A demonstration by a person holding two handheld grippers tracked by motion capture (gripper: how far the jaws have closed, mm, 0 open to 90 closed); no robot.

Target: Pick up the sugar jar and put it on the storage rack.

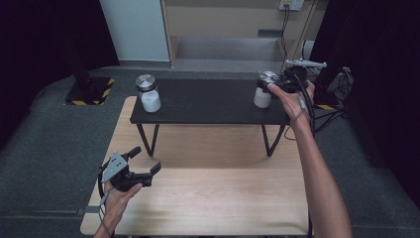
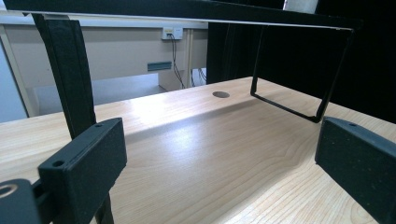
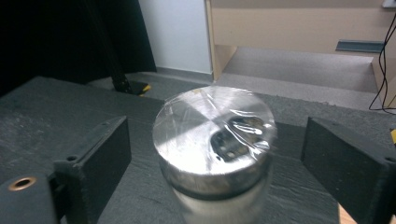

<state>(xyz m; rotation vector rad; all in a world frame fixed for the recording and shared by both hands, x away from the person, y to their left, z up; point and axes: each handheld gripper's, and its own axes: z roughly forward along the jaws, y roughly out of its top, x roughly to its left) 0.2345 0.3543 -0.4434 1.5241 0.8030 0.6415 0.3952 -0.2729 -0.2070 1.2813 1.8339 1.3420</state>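
On the black shelf (image 1: 208, 101), right tongs (image 3: 215, 154) wide around the right jar (image 3: 215, 140); left tongs (image 1: 143, 161) wide, empty.

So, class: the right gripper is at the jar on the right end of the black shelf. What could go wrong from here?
1. The right gripper has open jaws flanking the shiny lid with gaps on both sides; closing off-centre could tip the right jar.
2. That jar stands near the end of the black shelf; a nudge might push it off.
3. The smooth metal lid may slip in the jaws.
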